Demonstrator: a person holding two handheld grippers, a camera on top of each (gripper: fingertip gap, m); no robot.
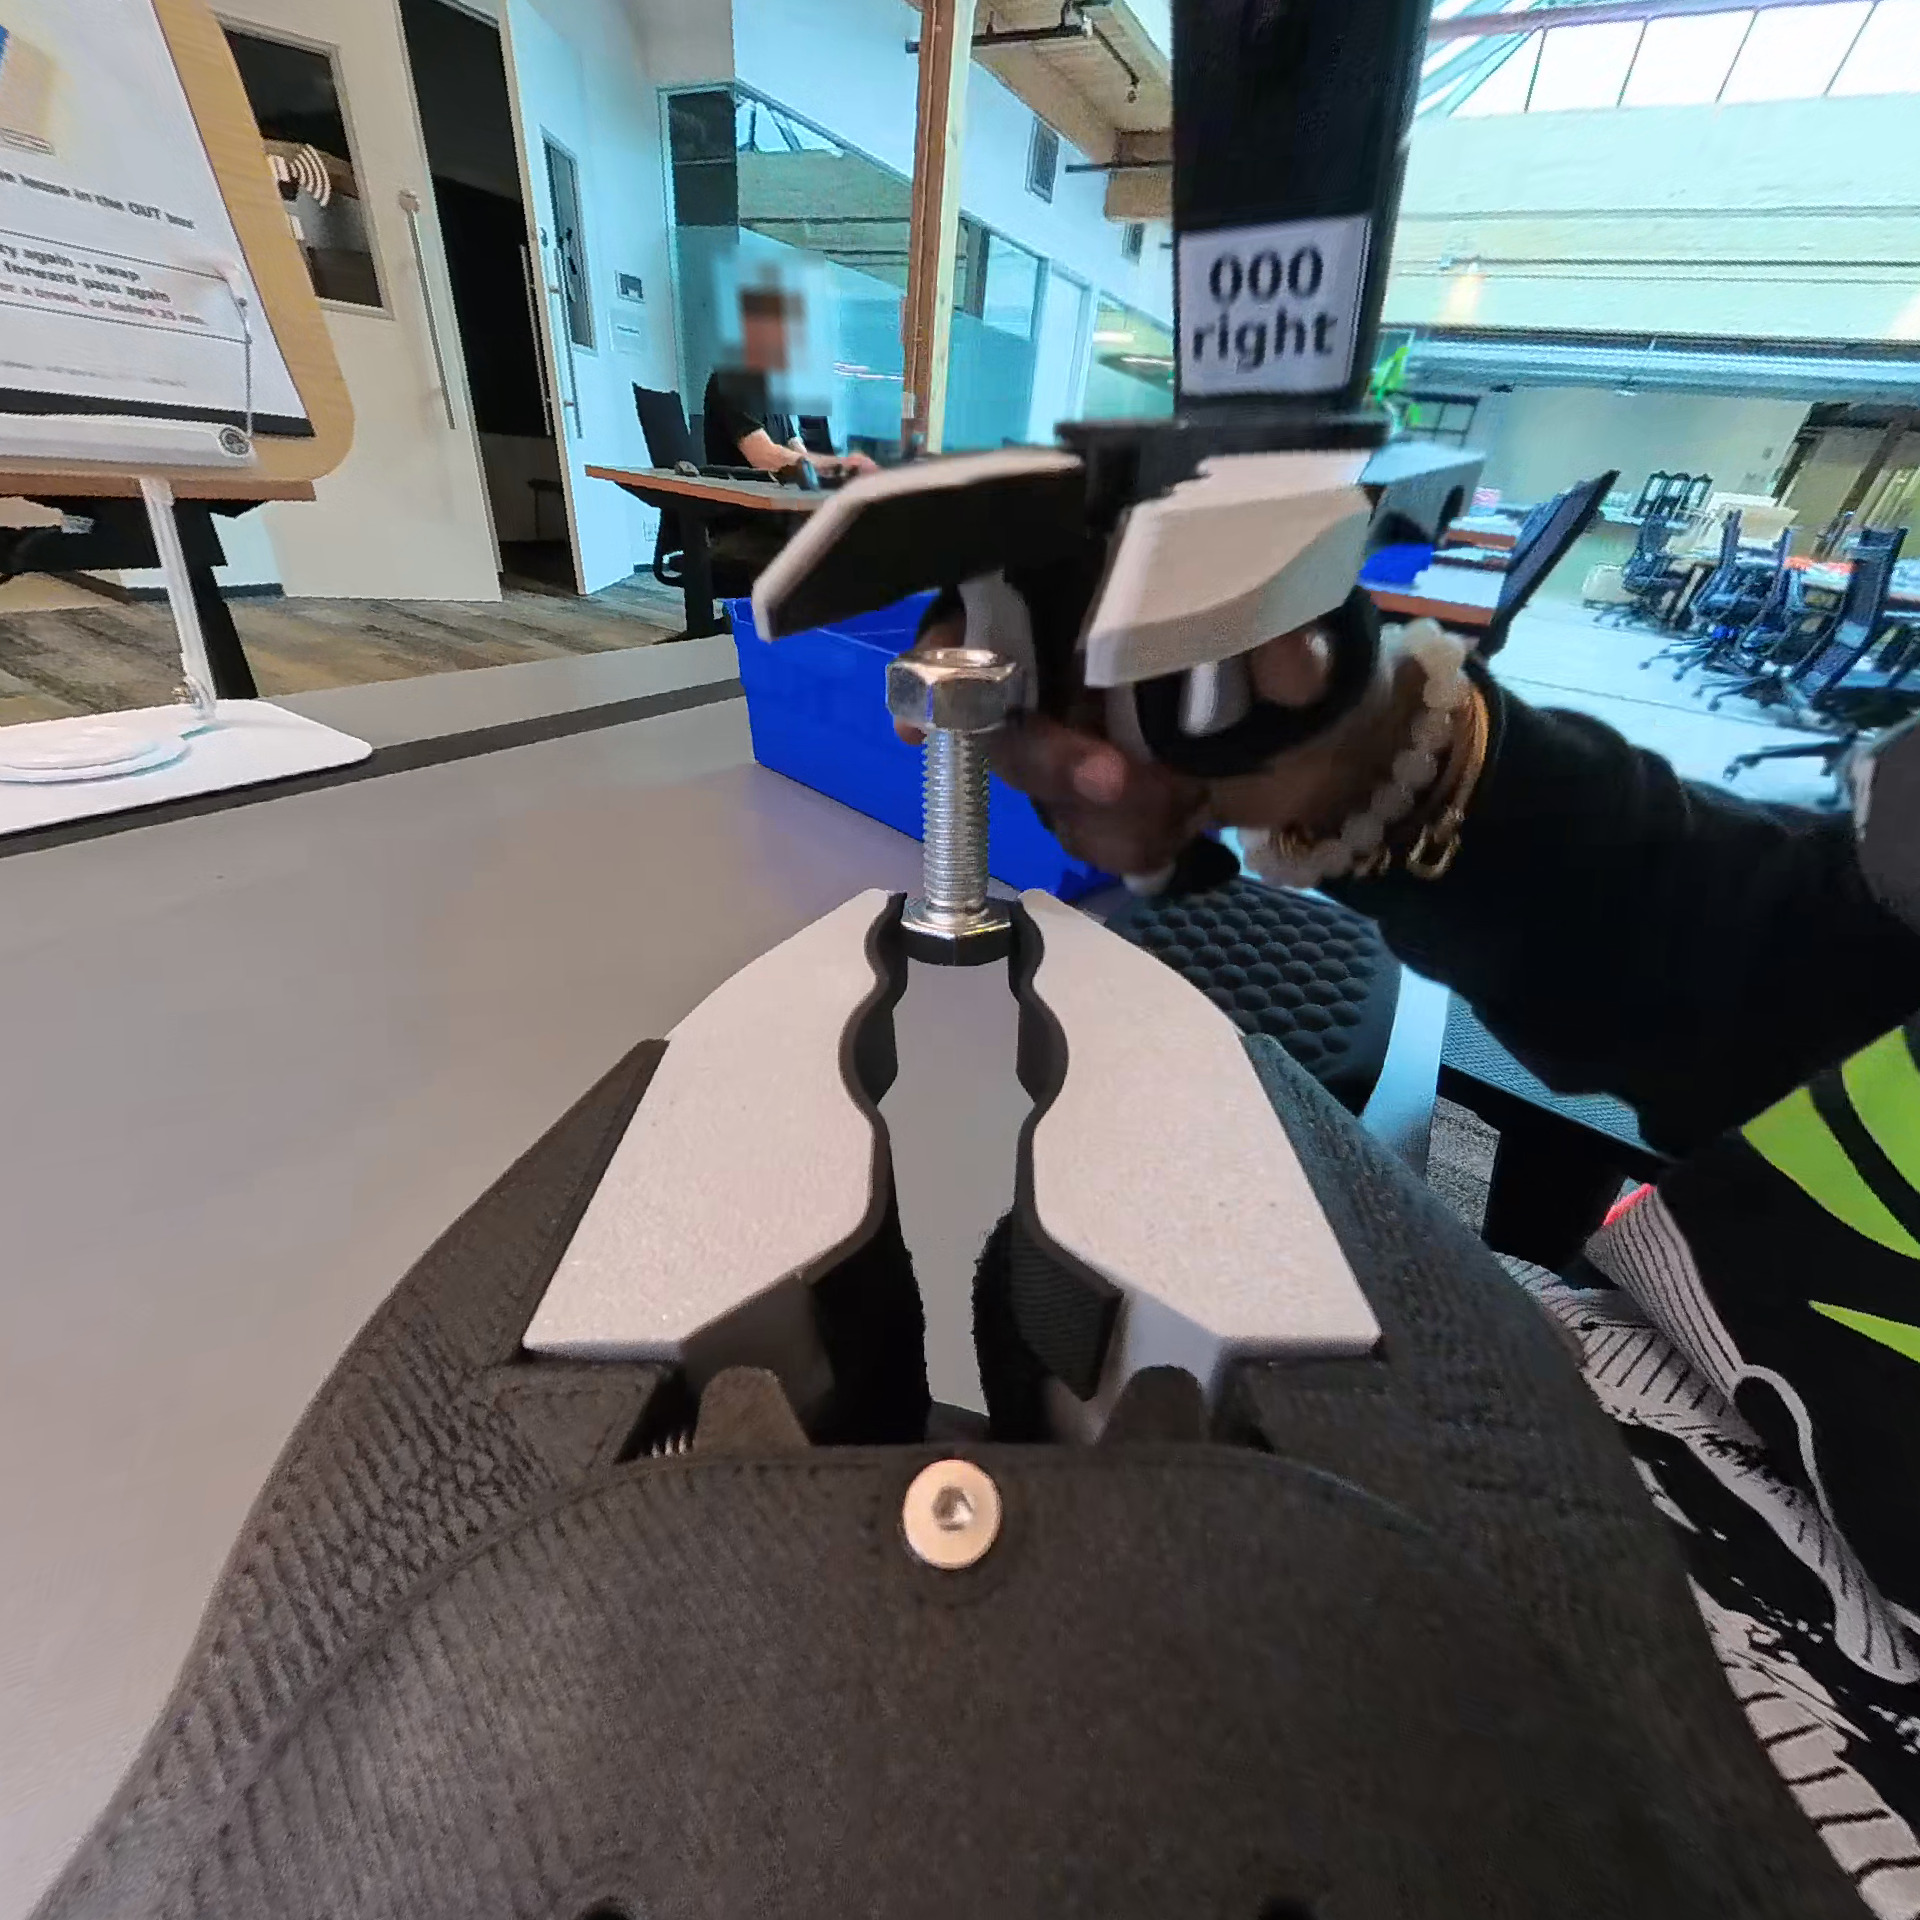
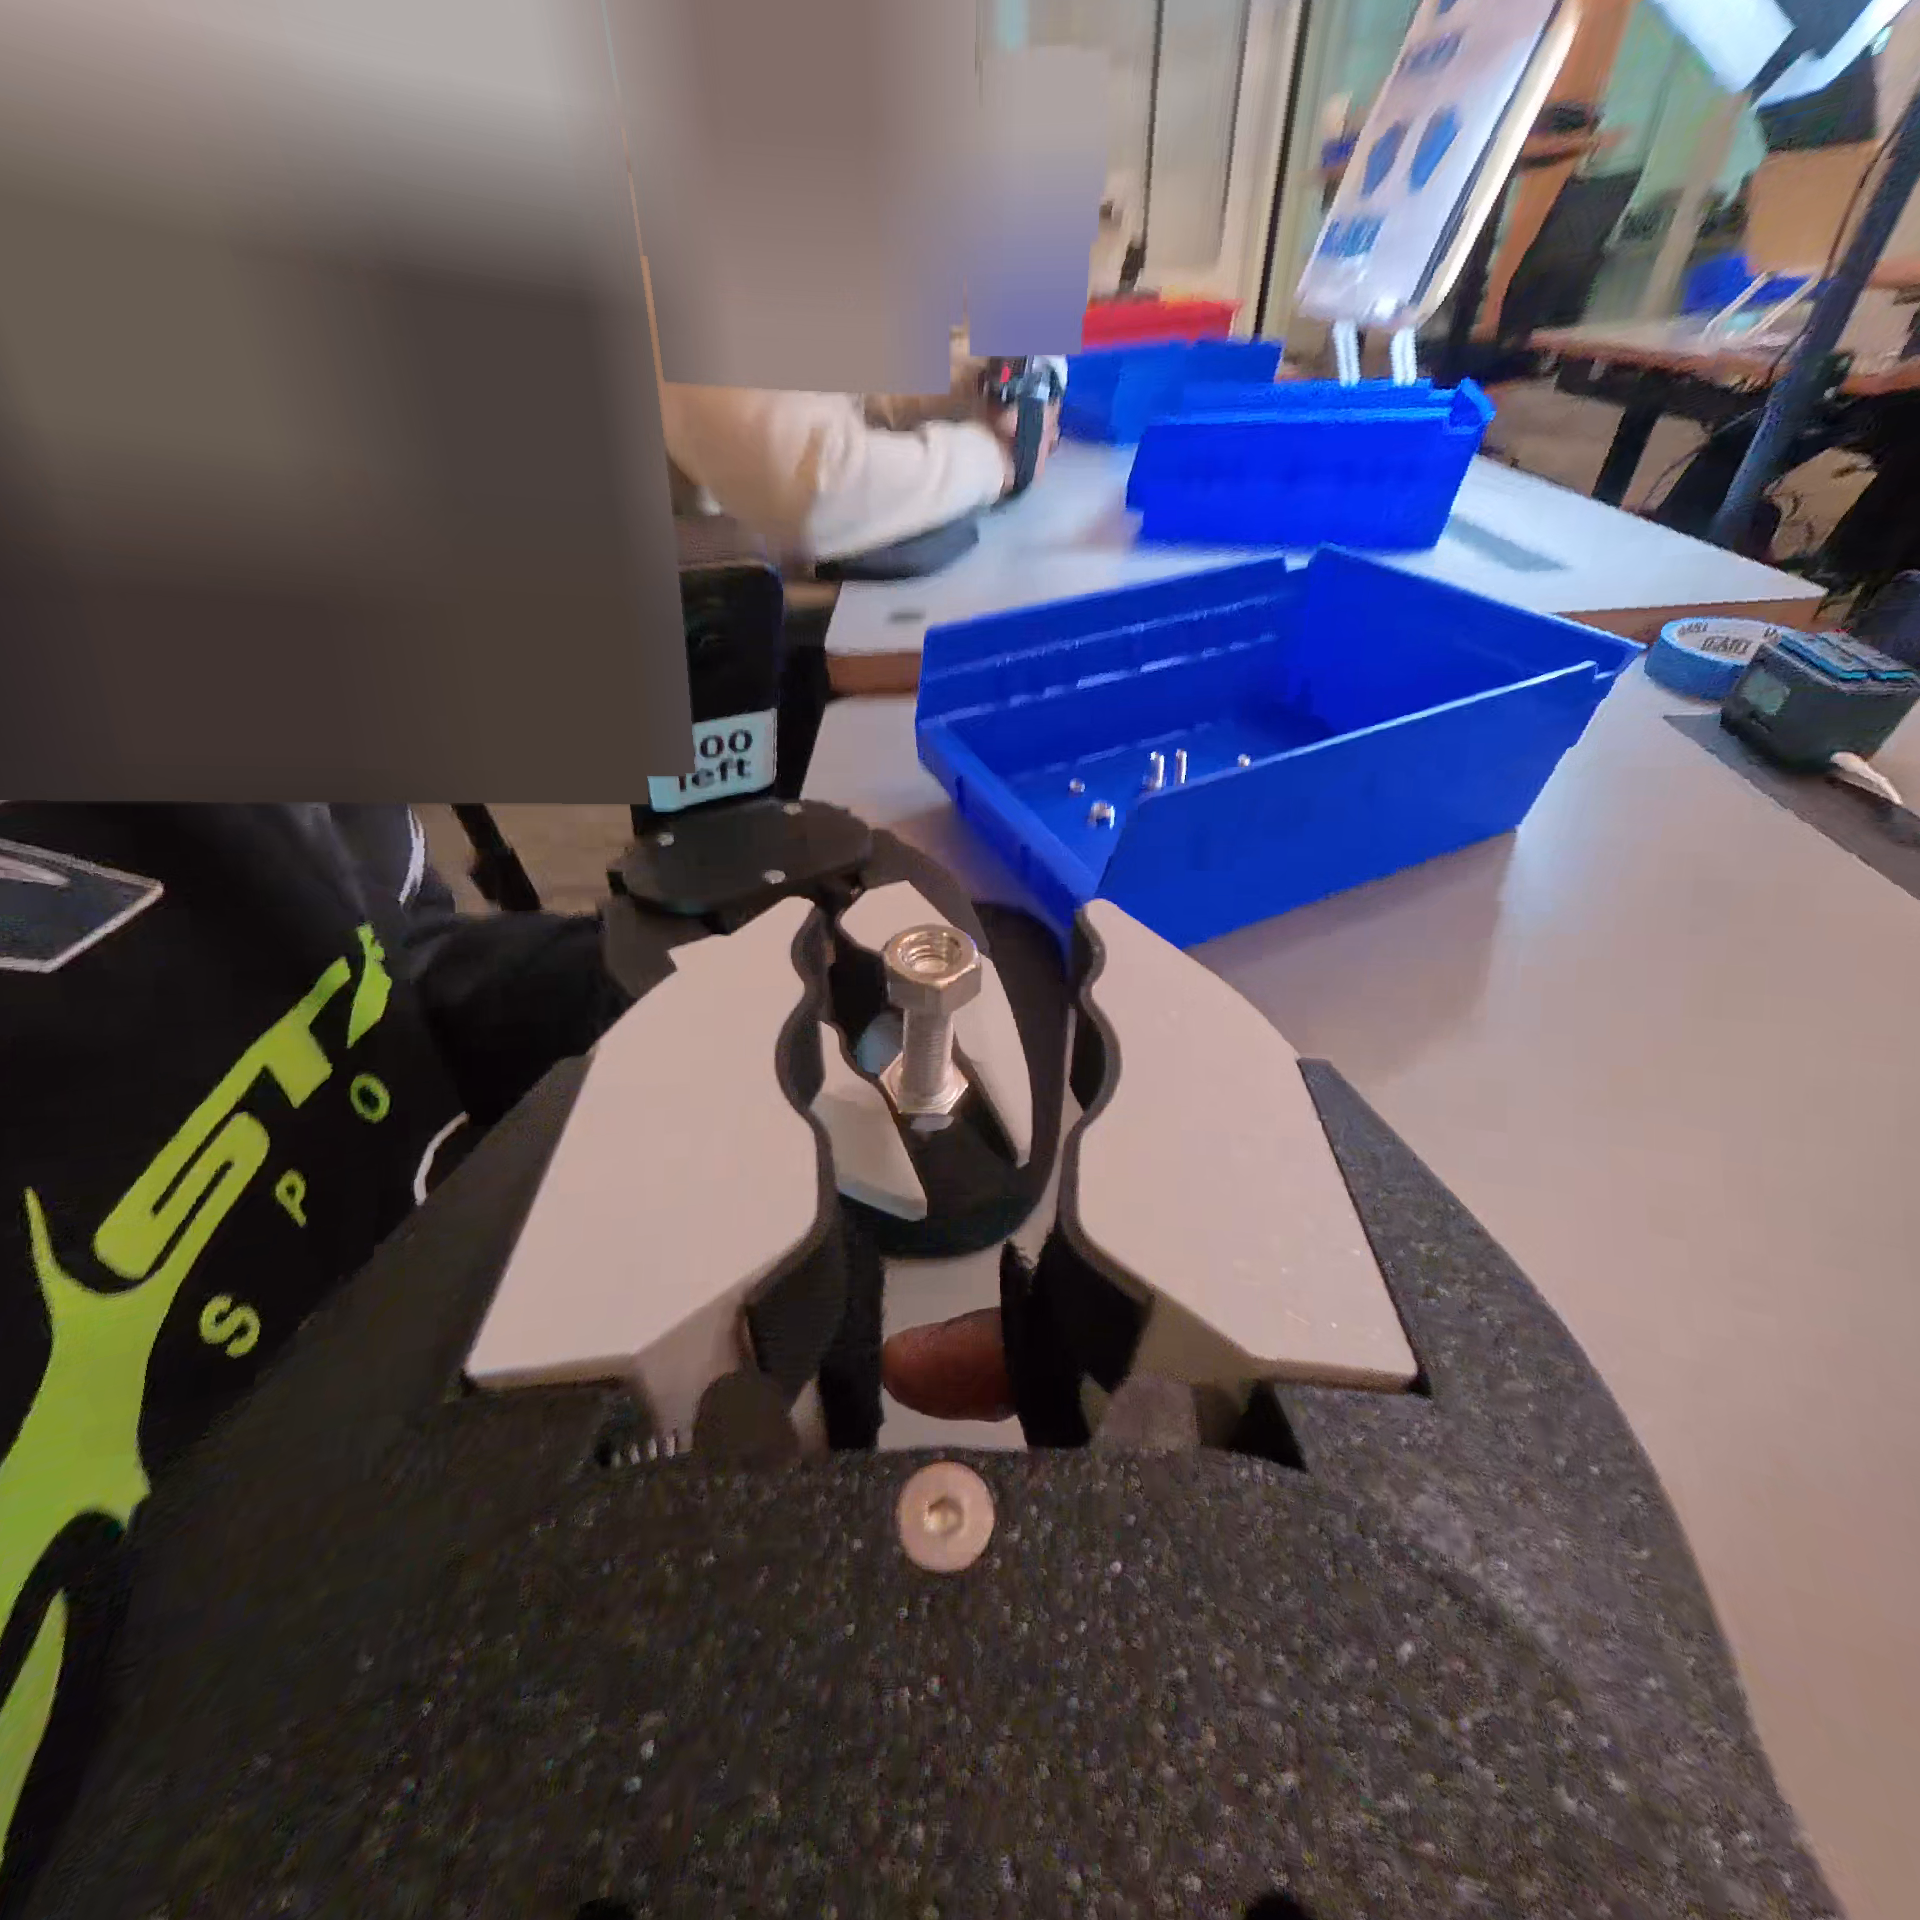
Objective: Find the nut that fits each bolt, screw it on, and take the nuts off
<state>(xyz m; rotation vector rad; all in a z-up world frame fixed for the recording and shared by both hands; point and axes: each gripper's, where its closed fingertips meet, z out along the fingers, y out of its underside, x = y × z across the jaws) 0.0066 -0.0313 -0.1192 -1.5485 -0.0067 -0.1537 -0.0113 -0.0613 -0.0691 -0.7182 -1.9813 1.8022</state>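
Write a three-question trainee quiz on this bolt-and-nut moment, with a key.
1. True or false: the left gripper clamps the bolt by its head, shank pointing up.
2. The nut sits: A) at the shank's top end, B) against the bolt head, C) in the blue bin.
3. Fill in: the right gripper has its fingers ____ around the nut, not touching it.

Key: 1 true; 2 A; 3 open.
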